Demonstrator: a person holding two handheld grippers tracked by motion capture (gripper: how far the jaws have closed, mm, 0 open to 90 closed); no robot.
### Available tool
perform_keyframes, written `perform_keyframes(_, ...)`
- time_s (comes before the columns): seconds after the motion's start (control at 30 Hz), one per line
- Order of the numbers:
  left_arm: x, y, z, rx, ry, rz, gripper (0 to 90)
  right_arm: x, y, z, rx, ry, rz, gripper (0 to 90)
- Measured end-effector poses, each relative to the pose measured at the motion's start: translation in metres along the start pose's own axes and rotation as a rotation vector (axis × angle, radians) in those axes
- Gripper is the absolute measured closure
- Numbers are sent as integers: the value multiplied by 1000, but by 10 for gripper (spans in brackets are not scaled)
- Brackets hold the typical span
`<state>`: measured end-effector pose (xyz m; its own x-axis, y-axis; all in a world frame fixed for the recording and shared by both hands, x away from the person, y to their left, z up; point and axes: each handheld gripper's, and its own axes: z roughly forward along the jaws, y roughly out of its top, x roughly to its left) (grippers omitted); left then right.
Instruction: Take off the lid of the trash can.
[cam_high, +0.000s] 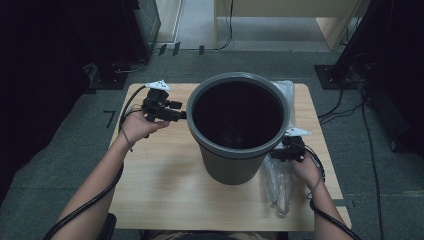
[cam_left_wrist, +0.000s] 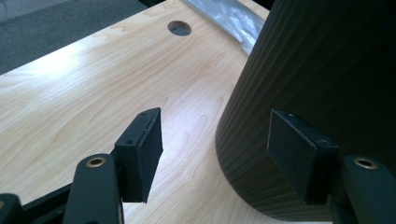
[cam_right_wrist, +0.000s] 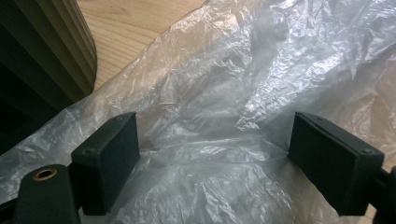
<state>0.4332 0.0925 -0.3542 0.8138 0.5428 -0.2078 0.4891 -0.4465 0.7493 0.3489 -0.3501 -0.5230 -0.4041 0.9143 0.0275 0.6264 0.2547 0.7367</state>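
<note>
A tall grey ribbed bin (cam_high: 232, 167) stands upright in the middle of a light wooden table (cam_high: 160, 185), dark inside. A crumpled clear plastic bag (cam_high: 277, 185) lies on the table along the bin's right side. My left gripper (cam_high: 181, 111) is held at the bin's left, close to its rim. In the left gripper view its jaws (cam_left_wrist: 217, 135) stand open with nothing between them, beside the ribbed wall (cam_left_wrist: 327, 70). My right gripper (cam_high: 275, 155) is low at the bin's right. It (cam_right_wrist: 215, 144) stands open over the bag (cam_right_wrist: 224, 93), whose folds lie between the wide-apart pads.
The table has a round cable hole (cam_left_wrist: 179, 28) at its far side, near the bag's far end (cam_left_wrist: 229, 16). Bare wood (cam_left_wrist: 93, 84) stretches left of the bin. Around the table lie grey carpet, floor cables (cam_high: 345, 107) and dark stands.
</note>
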Motion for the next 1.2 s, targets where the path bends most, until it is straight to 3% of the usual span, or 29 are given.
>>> perform_keyframes(1.2,-5,58,-25,-22,11,50,352,1,0,0,2,-2,2,150)
